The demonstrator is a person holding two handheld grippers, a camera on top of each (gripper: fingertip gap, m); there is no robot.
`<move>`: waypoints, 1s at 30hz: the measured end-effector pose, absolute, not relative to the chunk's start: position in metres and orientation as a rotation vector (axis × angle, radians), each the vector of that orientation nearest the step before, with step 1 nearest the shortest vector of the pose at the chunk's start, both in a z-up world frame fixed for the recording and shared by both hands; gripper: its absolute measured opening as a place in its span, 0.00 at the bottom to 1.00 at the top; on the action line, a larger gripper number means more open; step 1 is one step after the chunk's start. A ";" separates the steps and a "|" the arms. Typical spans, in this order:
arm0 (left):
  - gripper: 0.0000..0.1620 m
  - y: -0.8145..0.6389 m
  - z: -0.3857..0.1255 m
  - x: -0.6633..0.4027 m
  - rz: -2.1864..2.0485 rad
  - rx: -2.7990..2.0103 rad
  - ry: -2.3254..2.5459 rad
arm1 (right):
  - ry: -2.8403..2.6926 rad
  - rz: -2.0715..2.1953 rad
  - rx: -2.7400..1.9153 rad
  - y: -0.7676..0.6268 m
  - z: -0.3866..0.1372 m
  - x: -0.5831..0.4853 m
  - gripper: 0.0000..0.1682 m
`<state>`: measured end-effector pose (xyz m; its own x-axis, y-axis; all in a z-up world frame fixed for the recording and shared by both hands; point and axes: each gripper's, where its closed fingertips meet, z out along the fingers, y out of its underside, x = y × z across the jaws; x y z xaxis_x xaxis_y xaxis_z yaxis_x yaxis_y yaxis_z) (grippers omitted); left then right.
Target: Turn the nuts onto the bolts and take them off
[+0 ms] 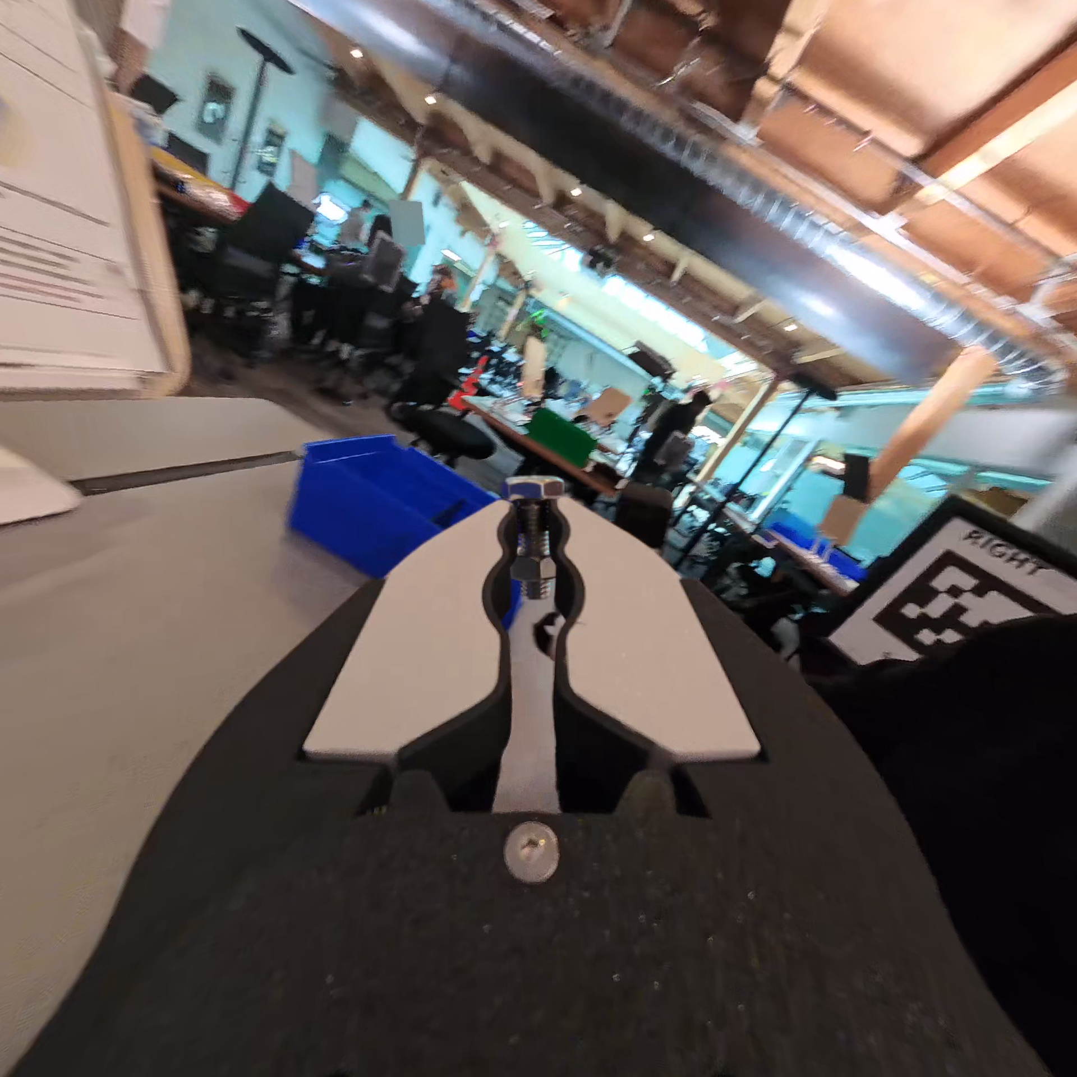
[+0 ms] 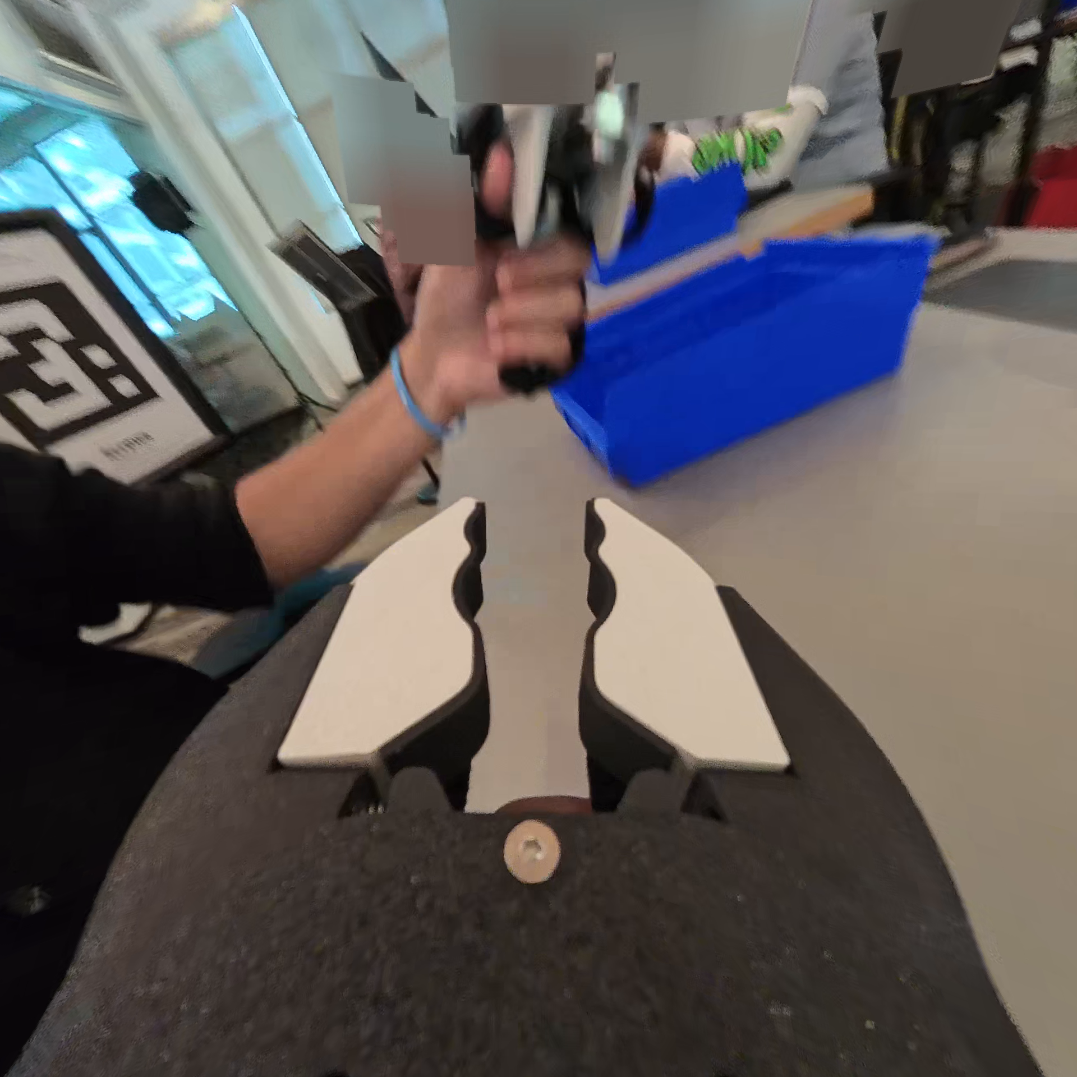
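Left gripper (image 1: 533, 524) raised off table (image 1: 145, 612), pinching bolt (image 1: 533, 527), nut (image 1: 531, 568) inside; right gripper (image 2: 533, 524) spread, empty.

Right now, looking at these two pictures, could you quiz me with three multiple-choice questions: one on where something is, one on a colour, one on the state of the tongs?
1. Where is the bolt?
A. Clamped between the left tongs
B. Lying on the table
C. Inside the bin

2. What colour is the bin on the grey table?
A. Red
B. Blue
C. Yellow

3. How do the right tongs stand?
A. Shut on a nut
B. Shut on nothing
C. Open and empty

Answers:
1. A, since the left wrist view shows the threaded shaft pinched between the tips, with the hex head beyond them and a nut on the thread.
2. B, as both views show a bright blue bin.
3. C, as bare table shows through the wide gap between the fingers.
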<state>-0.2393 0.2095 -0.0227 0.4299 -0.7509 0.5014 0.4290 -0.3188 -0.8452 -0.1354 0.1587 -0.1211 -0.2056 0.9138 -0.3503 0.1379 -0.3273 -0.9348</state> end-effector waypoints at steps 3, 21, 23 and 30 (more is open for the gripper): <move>0.05 0.201 -0.031 -0.200 -1.328 -1.393 0.317 | -1.213 1.762 -1.352 0.161 -0.087 -0.158 0.23; 0.05 0.197 -0.074 -0.134 -1.463 -1.426 0.354 | -1.000 1.990 -1.343 0.172 -0.097 -0.156 0.05; 0.05 0.196 -0.078 -0.134 -1.453 -1.451 0.377 | -1.056 1.964 -1.365 0.171 -0.101 -0.155 0.05; 0.13 0.196 -0.095 -0.133 -1.387 -1.592 0.472 | -1.234 1.862 -1.471 0.172 -0.118 -0.153 0.05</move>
<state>-0.1326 0.1955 -0.0955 0.2852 -0.7817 0.5546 0.2818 -0.4846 -0.8281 -0.1528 0.1723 -0.1182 -0.3203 0.7939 -0.5168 0.1665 -0.4899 -0.8557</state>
